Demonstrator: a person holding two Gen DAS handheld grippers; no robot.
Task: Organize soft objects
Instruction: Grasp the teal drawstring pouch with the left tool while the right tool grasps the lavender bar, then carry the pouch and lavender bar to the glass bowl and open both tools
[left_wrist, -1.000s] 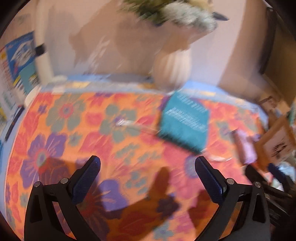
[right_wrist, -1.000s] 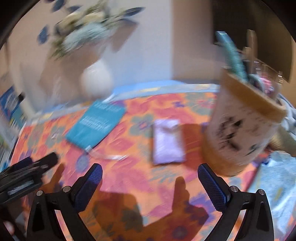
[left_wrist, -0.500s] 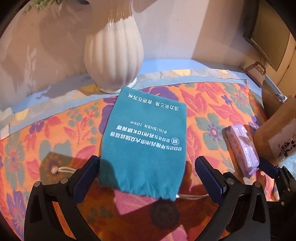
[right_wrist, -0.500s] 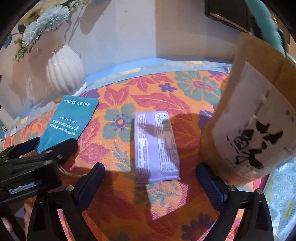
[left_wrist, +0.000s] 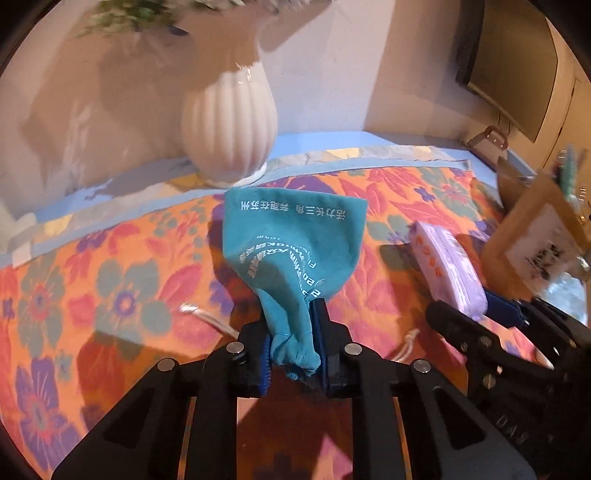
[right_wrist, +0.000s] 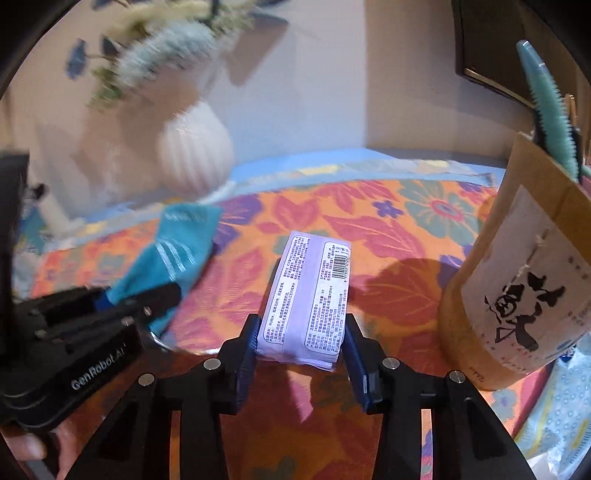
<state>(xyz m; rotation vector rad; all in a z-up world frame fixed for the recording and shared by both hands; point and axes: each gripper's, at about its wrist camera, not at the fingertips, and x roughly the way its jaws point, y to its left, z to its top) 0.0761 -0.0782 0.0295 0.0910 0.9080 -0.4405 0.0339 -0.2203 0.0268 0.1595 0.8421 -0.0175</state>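
Floral woven cloth (left_wrist: 110, 295); left tongs (left_wrist: 291, 328) pinch bunched teal pouch (left_wrist: 291, 251), right tongs (right_wrist: 301, 343) closing around crinkly lilac packet (right_wrist: 310, 288).

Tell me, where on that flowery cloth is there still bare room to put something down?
The widest bare stretch of the flowery cloth lies left of the teal pouch, below the white vase. A smaller patch sits behind the purple packet, toward the wall. It is crowded on the right, by the brown paper tub.

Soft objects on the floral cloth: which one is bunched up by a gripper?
The teal drawstring pouch: the left gripper is shut on its gathered mouth, crumpling it. The lilac tissue pack stays flat-sided and box-shaped between the closing right gripper jaws.
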